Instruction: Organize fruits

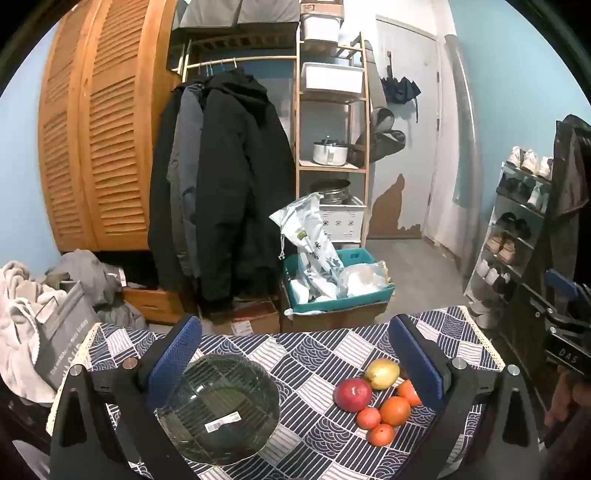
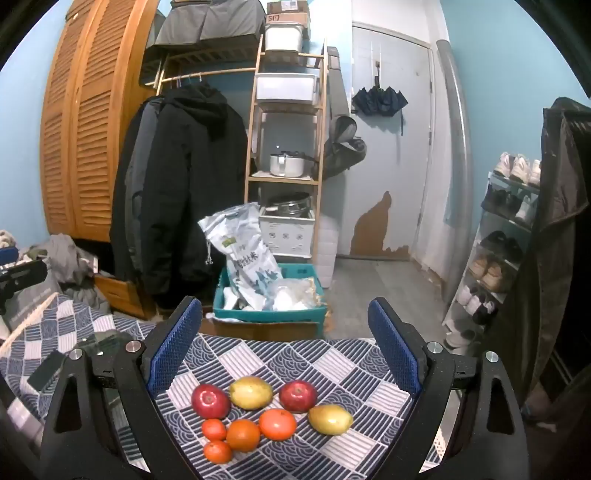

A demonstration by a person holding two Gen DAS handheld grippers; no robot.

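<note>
"SF" stands on the cardboard box (image 2: 288,14); "DAS" on the right tool (image 1: 565,354).

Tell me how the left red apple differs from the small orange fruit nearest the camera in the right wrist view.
The red apple is dark glossy red; the small orange fruit is bright orange. The apple is clearly bigger. The apple sits in the back row beside a yellow pear, while the orange fruit lies at the front edge of the group. Both are round and rest on the patterned tablecloth, untouched.
</note>
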